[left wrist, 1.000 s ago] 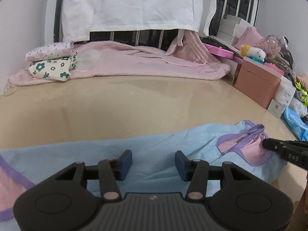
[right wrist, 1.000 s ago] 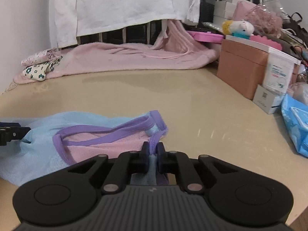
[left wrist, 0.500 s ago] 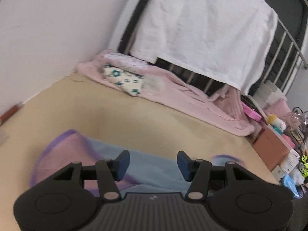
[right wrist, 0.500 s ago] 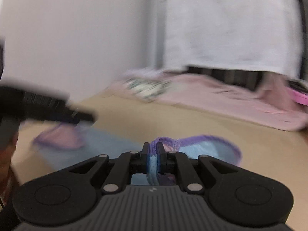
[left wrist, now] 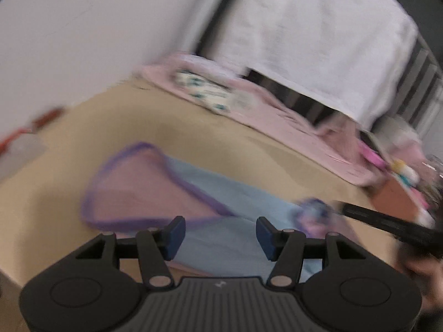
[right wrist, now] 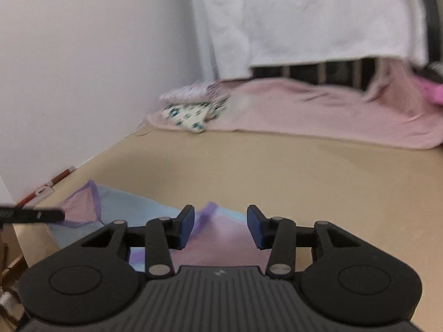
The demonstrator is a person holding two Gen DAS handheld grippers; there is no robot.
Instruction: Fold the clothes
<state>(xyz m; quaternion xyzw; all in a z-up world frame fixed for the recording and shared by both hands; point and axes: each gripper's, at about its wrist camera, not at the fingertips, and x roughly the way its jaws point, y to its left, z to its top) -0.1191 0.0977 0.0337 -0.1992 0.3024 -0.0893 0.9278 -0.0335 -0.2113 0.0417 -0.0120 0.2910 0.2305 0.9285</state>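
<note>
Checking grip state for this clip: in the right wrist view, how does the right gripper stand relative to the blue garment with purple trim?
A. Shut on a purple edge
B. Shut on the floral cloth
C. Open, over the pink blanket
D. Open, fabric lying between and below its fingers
D: the right gripper stands with fingers spread apart, and the blue garment lies loose beneath the gap.

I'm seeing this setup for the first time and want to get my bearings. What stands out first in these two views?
The light blue garment with purple trim lies spread on the tan table, just beyond both open grippers: the left gripper and the right gripper. Behind it, a pink blanket runs along the far edge with small folded floral clothes stacked at its left end, under a hanging white cloth.
</note>
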